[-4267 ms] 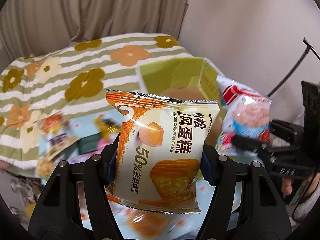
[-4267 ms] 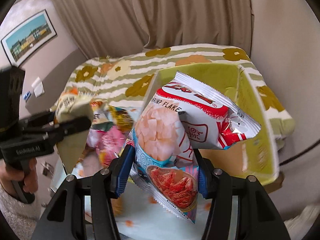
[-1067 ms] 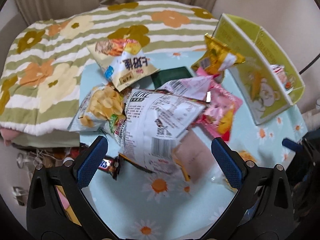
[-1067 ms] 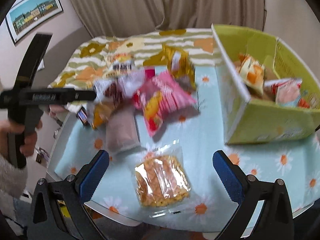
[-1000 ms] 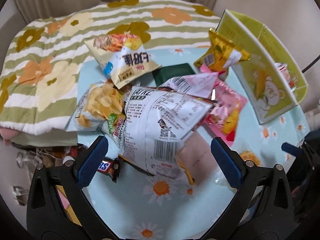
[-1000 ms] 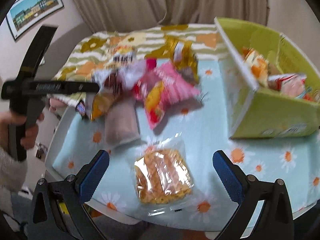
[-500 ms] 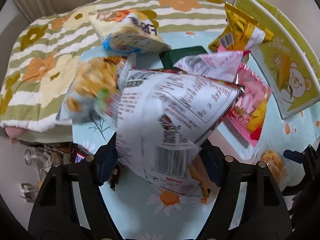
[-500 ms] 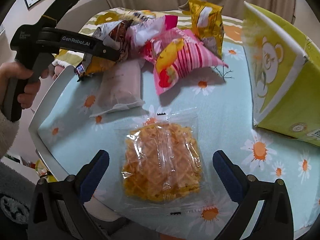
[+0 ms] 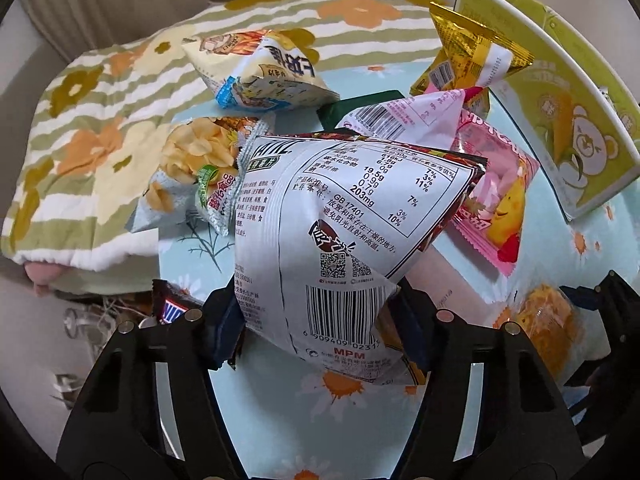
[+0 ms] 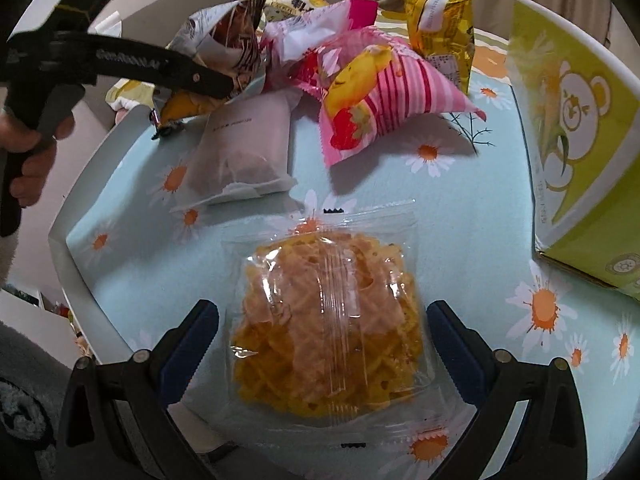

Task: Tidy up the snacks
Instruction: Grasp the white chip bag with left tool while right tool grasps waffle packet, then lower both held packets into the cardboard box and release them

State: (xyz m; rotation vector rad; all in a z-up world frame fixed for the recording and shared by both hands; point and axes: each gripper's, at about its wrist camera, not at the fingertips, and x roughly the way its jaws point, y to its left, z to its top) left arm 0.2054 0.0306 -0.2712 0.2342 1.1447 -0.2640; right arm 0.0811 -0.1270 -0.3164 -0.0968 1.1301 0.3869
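Observation:
A white snack bag (image 9: 340, 216), barcode side up, sits between the jaws of my left gripper (image 9: 318, 328). The jaws are closing and both pads press its lower end. From the right wrist view the same bag (image 10: 224, 36) sticks up past the left gripper (image 10: 226, 84), which a hand holds at the left. My right gripper (image 10: 322, 336) is open and low over a clear packet of orange lattice crisps (image 10: 332, 312). Its pads stand apart on either side of the packet. The green cardboard box (image 10: 572, 140) stands at the right.
Loose snacks crowd the daisy tablecloth: a pink striped bag (image 10: 384, 92), a gold bag (image 10: 440, 20), a pale flat packet (image 10: 244, 152), a cream bag (image 9: 260, 68), a chips bag (image 9: 192, 160) and a chocolate bar (image 9: 172, 304). The table edge (image 10: 72, 240) runs at the left, beside a striped quilt (image 9: 100, 120).
The left jaws have closed in from wide apart onto the white bag. The right gripper has sunk toward the clear crisp packet, which now lies between its wide jaws.

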